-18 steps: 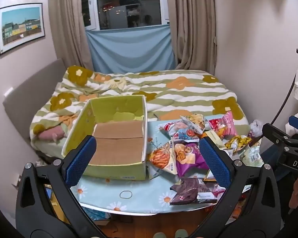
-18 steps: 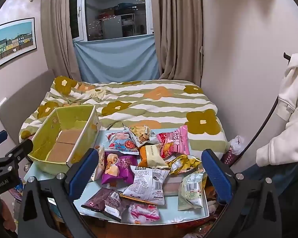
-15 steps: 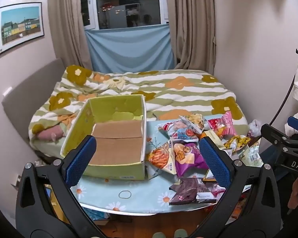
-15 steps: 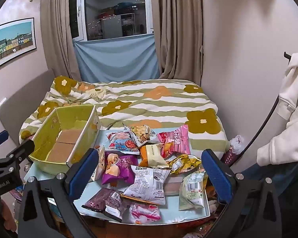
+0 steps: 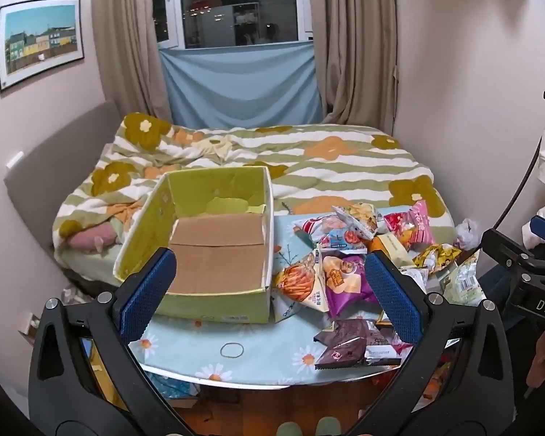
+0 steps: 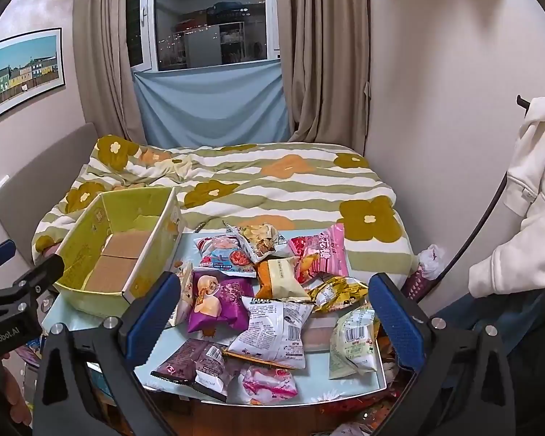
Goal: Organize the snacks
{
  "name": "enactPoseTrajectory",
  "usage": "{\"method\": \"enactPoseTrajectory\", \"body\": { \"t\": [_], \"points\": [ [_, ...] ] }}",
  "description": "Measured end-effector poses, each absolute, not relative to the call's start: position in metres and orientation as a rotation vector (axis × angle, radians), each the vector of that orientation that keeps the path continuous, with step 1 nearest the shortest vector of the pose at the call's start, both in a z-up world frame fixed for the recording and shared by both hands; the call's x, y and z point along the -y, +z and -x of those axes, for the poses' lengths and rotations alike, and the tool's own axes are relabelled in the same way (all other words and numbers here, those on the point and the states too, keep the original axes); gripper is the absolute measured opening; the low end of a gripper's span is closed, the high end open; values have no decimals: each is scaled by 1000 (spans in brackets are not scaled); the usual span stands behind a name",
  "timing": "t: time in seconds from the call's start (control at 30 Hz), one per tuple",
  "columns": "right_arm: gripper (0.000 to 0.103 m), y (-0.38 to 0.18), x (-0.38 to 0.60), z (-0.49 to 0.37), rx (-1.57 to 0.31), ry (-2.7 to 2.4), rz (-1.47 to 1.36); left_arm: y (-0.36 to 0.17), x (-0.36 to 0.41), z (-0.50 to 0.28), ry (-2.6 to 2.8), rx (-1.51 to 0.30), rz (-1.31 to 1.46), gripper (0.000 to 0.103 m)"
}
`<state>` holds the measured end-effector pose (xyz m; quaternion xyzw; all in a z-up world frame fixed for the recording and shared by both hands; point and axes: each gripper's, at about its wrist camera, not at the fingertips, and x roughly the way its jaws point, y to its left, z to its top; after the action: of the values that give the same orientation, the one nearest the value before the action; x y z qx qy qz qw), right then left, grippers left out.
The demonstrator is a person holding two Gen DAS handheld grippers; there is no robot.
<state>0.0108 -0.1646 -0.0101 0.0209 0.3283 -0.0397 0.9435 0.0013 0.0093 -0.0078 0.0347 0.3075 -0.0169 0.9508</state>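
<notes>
Left wrist view: left gripper gapes wide, empty, above the box; right gripper, equally wide and empty, hovers over the snack packets

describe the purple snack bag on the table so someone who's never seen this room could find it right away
Start at the yellow-green box on the table at the foot of the bed. Just right of the box's near corner, at the left edge of the snack pile, lies the purple bag. It is the only bright purple pack, printed with pale chips; the dark brown pack lies nearer the table's front edge.
</notes>
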Motion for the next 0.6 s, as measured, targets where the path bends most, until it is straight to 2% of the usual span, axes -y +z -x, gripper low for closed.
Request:
{"method": "enactPoseTrajectory", "body": {
  "t": [0.6],
  "points": [
    [103,-9,158,-11,-654,-100,-27,-7,-18,5,-44,-618,-71,103]
  ]
}}
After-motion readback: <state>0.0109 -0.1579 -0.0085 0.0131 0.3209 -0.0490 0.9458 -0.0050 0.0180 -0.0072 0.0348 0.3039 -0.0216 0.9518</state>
